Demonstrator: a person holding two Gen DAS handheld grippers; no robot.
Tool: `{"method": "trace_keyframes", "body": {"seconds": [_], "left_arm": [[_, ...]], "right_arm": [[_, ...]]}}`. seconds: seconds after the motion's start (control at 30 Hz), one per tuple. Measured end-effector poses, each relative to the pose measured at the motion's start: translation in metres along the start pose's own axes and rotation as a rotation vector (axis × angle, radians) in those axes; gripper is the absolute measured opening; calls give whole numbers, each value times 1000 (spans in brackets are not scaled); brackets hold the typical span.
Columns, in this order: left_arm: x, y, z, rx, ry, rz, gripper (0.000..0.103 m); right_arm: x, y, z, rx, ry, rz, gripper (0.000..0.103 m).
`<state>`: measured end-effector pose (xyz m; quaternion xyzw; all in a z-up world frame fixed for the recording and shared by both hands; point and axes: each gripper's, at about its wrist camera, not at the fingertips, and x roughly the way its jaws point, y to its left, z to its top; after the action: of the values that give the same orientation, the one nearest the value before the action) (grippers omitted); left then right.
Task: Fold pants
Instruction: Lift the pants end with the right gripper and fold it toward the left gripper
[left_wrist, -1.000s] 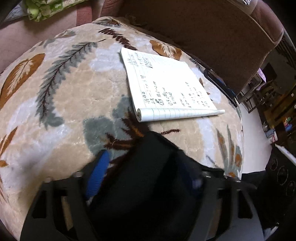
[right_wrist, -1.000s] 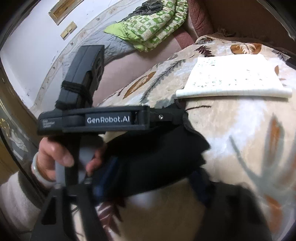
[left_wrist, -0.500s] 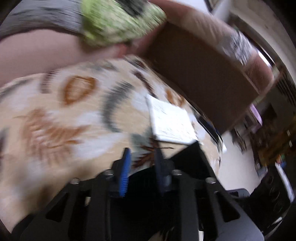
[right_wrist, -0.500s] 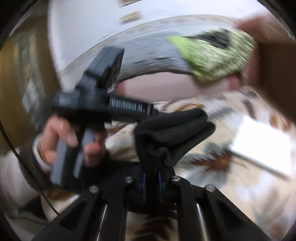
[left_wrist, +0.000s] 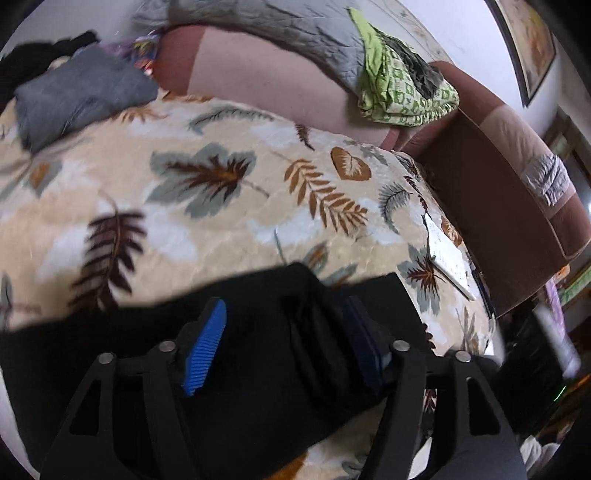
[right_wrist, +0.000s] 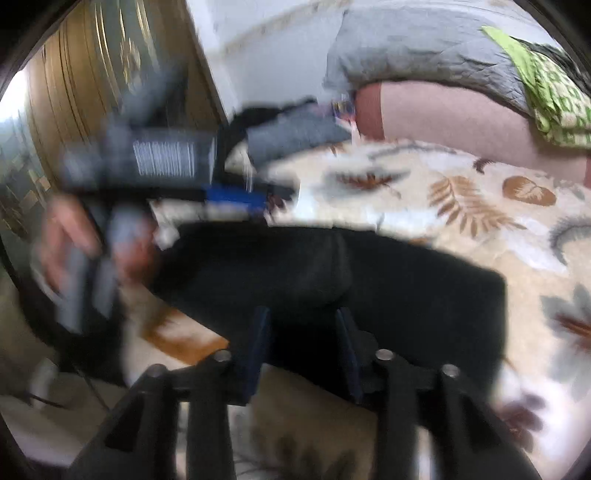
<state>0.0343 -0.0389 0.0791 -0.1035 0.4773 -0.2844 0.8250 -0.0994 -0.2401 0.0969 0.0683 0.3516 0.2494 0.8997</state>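
Two open grippers over one dark bundle

Both tools hang just above the black pants, which lie folded on the leaf-print blanket covering the sofa seat. In the left wrist view the left gripper has its jaws spread wide, blue ribbed pad on one side and a darker pad on the other, with a raised fold of cloth running between them but apparently not pinched. In the right wrist view the right gripper is also parted, its jaws straddling a rounded hump of the same fabric; blur keeps me from saying whether the pads touch it.

The bundle's long axis runs crosswise to both pairs of fingers, stretching from one tool toward the other, so each gripper sits near its own end. The left tool appears in the right view, blurred, at the bundle's far end.

The pants look soft, matte and thick, layered with rounded edges. The blanket is plush and yielding. A white notebook lies well apart near the brown armrest, and a grey folded cloth rests at the far corner
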Motion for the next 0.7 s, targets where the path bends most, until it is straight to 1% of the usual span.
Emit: {"method": "trace_keyframes", "body": {"seconds": [0.03, 0.07, 0.1, 0.17, 0.2, 0.23, 0.3, 0.37, 0.4, 0.43, 0.47, 0.5, 0.57, 0.6, 0.7], "left_arm": [[1, -2, -5, -12, 7, -15, 69], [4, -4, -7, -16, 12, -22, 70], [6, -8, -11, -15, 19, -29, 72], [13, -20, -17, -4, 36, -39, 74], [17, -26, -21, 0, 47, -39, 75], [23, -33, -25, 7, 60, -31, 75], [34, -44, -34, 32, 89, -5, 75], [50, -54, -41, 54, 122, 42, 75], [54, -56, -43, 60, 124, 56, 74], [57, -59, -45, 69, 113, 71, 71], [57, -60, -45, 72, 100, 81, 47], [57, -60, -43, 75, 112, 83, 17], [52, -58, -40, 64, 116, 55, 14], [47, -56, -39, 59, 103, 55, 12], [30, -50, -37, 50, 64, 74, 12]], "right_arm": [[-6, -7, 5, 23, -19, -17, 49], [-12, -18, 8, 54, -26, -52, 49], [-15, -33, 9, 94, -18, -112, 48], [-10, -52, 7, 149, 1, -187, 39], [-6, -58, 4, 173, 14, -197, 25], [-2, -61, 0, 194, 26, -193, 19], [10, -70, -6, 218, 52, -190, 19], [18, -76, -10, 222, 60, -195, 19], [20, -76, -11, 226, 60, -198, 19], [20, -75, -9, 225, 59, -197, 21], [17, -73, -6, 217, 54, -194, 23], [15, -70, -3, 210, 50, -189, 23], [11, -67, 0, 204, 39, -166, 23], [11, -63, 3, 201, 36, -156, 23], [16, -54, 4, 184, 43, -133, 23]]}}
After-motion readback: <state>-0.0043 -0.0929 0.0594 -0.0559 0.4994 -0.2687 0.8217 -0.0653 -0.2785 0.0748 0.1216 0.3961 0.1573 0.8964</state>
